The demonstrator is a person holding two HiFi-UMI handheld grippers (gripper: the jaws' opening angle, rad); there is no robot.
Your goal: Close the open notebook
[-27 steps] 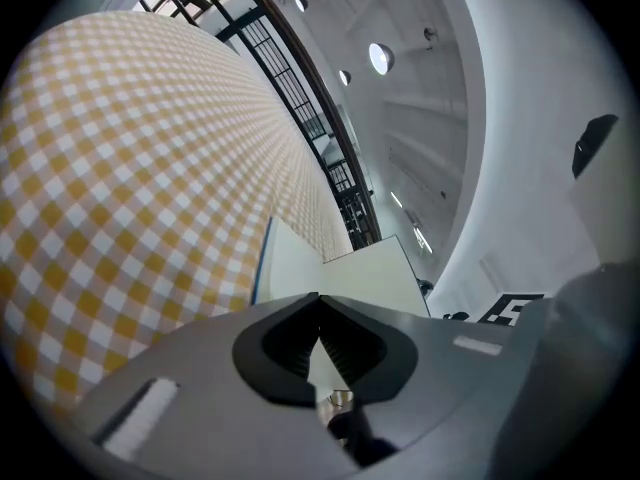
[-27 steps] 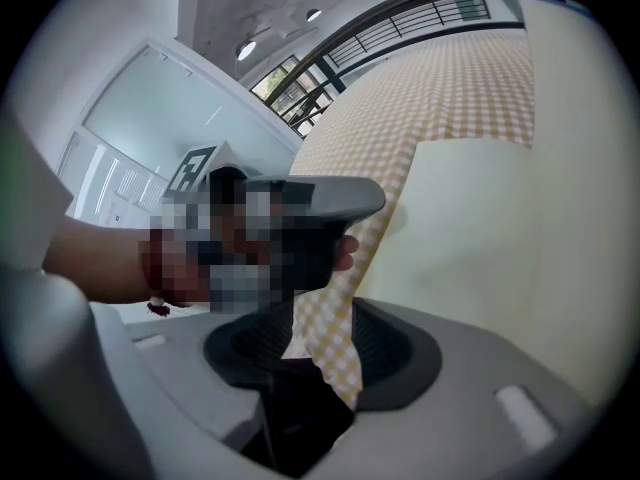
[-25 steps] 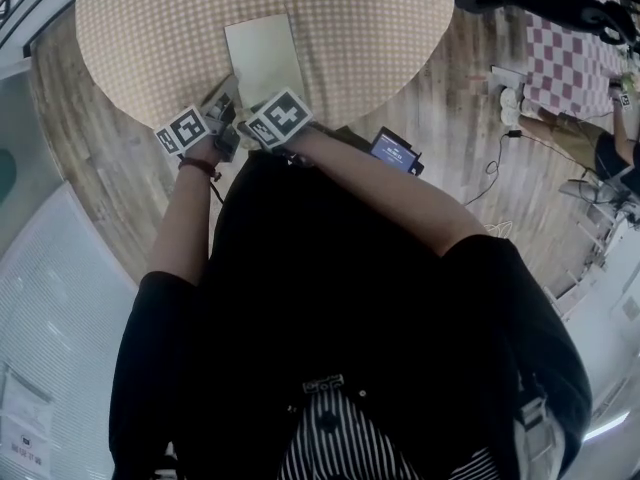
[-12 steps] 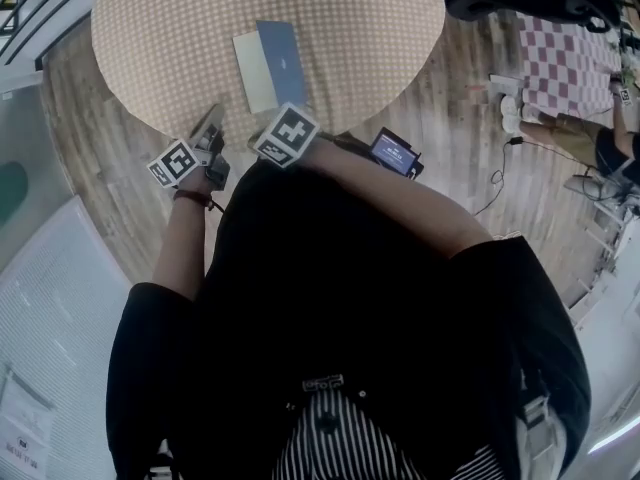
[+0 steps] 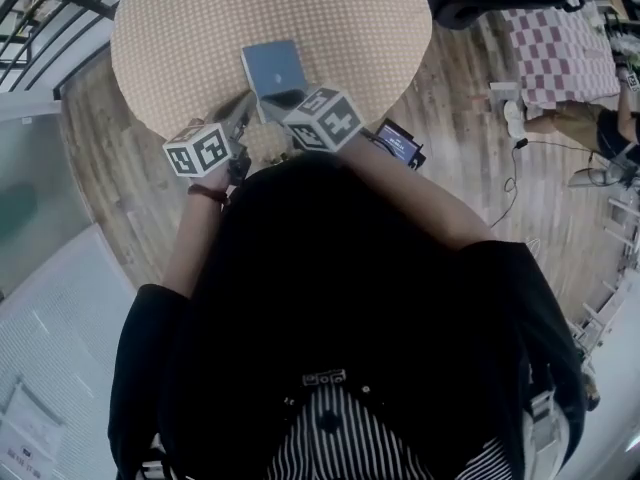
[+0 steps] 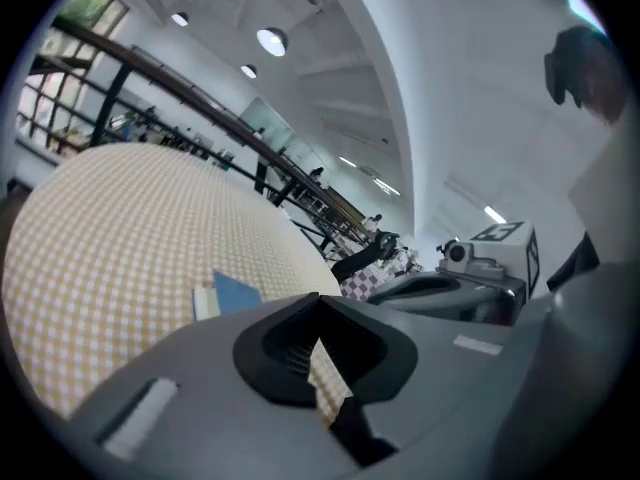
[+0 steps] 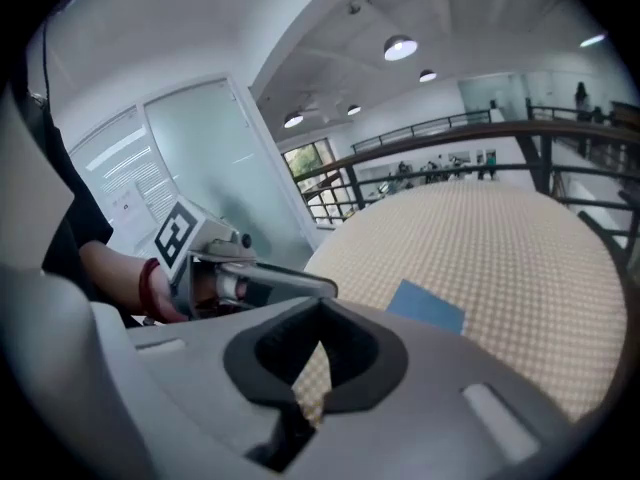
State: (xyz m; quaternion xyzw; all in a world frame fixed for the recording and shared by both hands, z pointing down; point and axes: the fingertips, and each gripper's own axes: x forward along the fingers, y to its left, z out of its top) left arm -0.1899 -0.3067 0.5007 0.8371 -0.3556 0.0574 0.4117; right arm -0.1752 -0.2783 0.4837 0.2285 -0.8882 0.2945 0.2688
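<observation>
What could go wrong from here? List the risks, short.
1. The left gripper and right gripper, both shut and empty, hang close together by the blue notebook's near edge. A careless move could knock them together.
2. A downward swing could shove the closed notebook across the checked tablecloth.

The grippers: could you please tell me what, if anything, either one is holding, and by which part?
Nothing is held. The left gripper and right gripper are shut and empty; the closed notebook lies on the table, apart from both.
</observation>
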